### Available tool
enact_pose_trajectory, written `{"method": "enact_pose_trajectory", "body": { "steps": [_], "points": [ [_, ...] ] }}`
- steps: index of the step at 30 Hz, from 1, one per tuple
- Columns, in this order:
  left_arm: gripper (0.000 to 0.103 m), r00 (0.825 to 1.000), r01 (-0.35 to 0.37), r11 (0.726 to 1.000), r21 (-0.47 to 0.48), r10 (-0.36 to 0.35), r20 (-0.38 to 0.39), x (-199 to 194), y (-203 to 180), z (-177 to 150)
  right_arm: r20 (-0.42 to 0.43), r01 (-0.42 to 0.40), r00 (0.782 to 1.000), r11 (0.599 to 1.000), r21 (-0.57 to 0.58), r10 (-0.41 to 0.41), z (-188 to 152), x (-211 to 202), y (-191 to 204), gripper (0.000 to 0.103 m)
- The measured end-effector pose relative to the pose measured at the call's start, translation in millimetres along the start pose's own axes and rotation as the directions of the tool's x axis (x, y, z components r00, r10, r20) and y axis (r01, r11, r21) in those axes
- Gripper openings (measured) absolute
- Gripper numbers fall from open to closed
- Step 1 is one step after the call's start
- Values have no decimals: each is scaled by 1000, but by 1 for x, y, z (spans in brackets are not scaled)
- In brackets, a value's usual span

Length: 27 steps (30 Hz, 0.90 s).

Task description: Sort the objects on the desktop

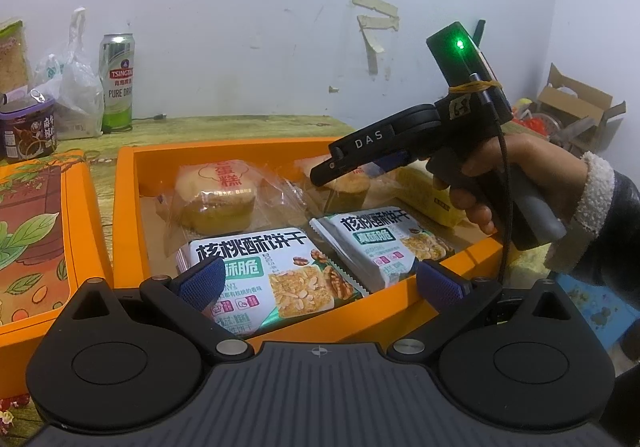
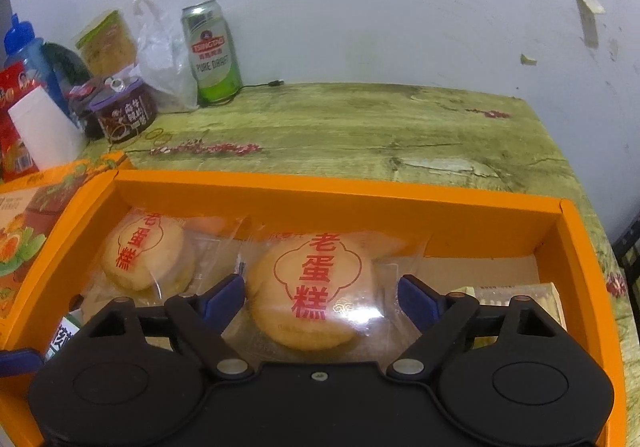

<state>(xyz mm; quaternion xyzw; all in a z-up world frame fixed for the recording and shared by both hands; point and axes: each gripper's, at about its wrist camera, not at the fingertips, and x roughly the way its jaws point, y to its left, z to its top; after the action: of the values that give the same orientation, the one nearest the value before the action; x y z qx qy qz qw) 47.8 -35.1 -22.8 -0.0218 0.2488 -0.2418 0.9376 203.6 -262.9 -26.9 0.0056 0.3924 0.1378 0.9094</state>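
left wrist view: the left gripper (image 1: 318, 283) hangs spread wide over the near wall of the orange box (image 1: 128, 207), its blue fingertips (image 1: 202, 281) holding nothing, one hovering above a walnut biscuit packet (image 1: 276, 275) at the box's front. a second biscuit packet (image 1: 384, 243) lies just beside the first, toward the box's right. behind them, against the box's far wall, sits a wrapped egg cake (image 1: 218, 197). the right gripper (image 1: 320, 173), held in a bare hand (image 1: 484, 183), reaches in from the box's right side above the far row; from here one cannot tell how far it is spread. a green beer can (image 1: 117, 83) stands on the table (image 1: 240, 127) beyond the box's far left corner.

right wrist view: the right gripper (image 2: 320, 297) stands wide apart inside the orange box (image 2: 340, 193), its fingertips (image 2: 224, 295) flanking a wrapped egg cake (image 2: 308, 287) without visibly pressing on it. another egg cake (image 2: 146, 251) lies toward the box's left wall. the beer can (image 2: 212, 53) stands well beyond the box's far wall.
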Motion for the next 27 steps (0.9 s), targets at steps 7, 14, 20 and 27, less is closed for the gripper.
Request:
{"method": "enact_pose_trajectory", "body": {
  "steps": [7,14,20,27],
  "points": [
    [103,1000,-3,1000,3,3,-3,0,0,0,6,-4,1000,999,52,4,-3,-2,-7,84],
    [103,1000,-11,1000,2,11,-4,-1,0,1,35,-23,999,998,51,21,-3,-36,-8,93],
    [103,1000,-13,1000,3,13,-4,0,-1,0,-96,-117,990,987,-109,107,-23,-52,27,96],
    [103,1000,-14,1000,4,14,-3,-4,-2,0,-169,-78,985,967,-243,37,-39,-38,51,97]
  ]
}}
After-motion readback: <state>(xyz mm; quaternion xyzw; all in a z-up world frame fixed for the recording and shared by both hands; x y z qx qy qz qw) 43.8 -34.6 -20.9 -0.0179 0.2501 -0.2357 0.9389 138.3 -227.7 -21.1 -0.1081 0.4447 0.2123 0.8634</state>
